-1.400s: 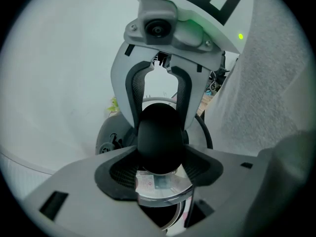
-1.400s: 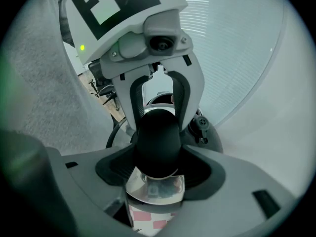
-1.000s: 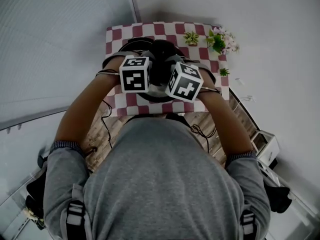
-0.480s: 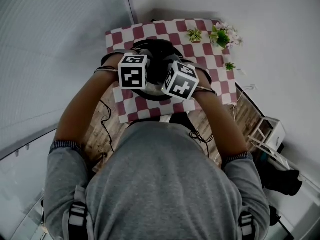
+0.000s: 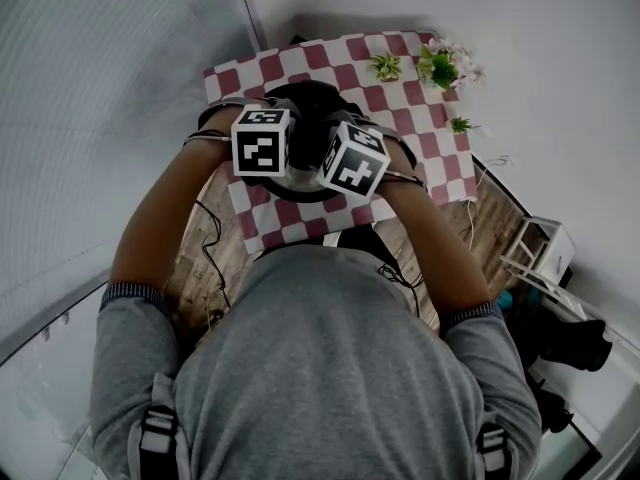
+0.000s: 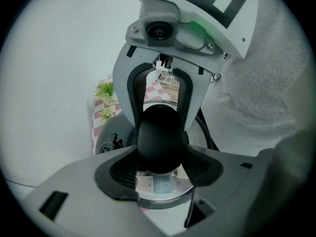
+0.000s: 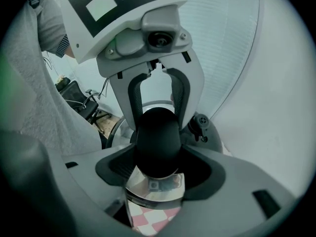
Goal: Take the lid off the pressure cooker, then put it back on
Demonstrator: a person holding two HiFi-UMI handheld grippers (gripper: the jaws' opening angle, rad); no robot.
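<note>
The surface (image 5: 245, 70) is checked red and white. The pressure cooker's lid (image 6: 163, 195) is shiny silver, its knob (image 6: 160, 137) glossy black. The left gripper (image 6: 160, 169) and right gripper (image 7: 158, 167) are pale grey with black-padded jaws, their cubes (image 5: 262, 143) white with black square markers. The plants (image 5: 440, 68) are green with pink blooms; the person's sweater (image 5: 320, 368) is grey.

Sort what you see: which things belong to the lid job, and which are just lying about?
Job: lid, handle, left gripper and right gripper, both shut on the handle.
Lying about: plants, cloth, white rack.
</note>
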